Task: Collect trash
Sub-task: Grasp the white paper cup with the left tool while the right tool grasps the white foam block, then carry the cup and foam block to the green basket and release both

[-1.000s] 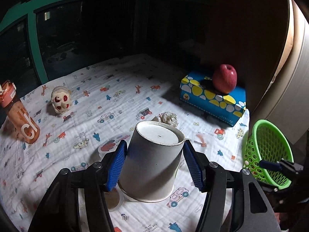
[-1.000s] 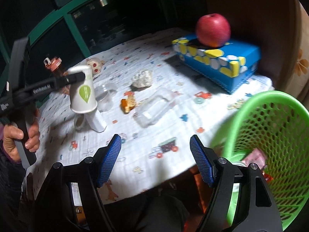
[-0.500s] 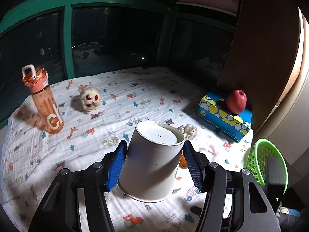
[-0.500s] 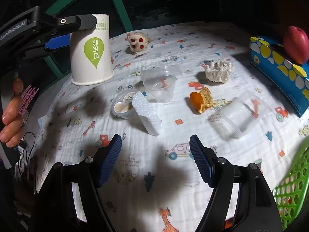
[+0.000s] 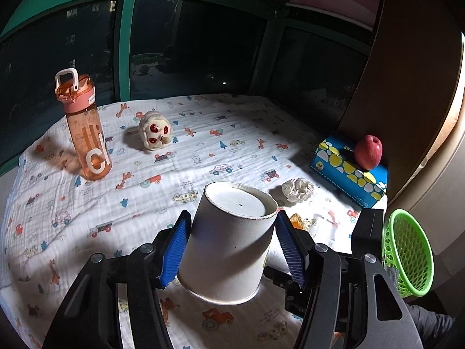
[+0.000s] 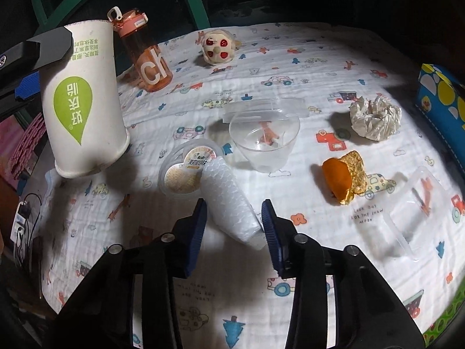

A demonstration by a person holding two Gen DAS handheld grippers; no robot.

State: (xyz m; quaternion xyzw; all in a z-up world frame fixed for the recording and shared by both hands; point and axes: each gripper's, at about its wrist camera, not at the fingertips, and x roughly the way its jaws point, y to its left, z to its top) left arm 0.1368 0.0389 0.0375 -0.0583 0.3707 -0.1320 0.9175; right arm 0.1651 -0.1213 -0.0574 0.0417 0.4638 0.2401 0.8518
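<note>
Now your left tool [image 5: 232, 247] grips the paper cup [image 5: 229, 244] upside down, aloft.
Your right tool [image 6: 234, 226] straddles the foam piece [image 6: 229, 200], not yet clenched, ready for pickup.

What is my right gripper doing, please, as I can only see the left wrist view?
Observer: The right gripper straddles a white foam sleeve lying on the cloth, with its jaws open.
Operator: Is anything touching that sleeve?
Observer: Its far end overlaps the rim of a small pudding cup.
Operator: And what lies beyond it?
Observer: A clear, empty plastic cup.
</note>
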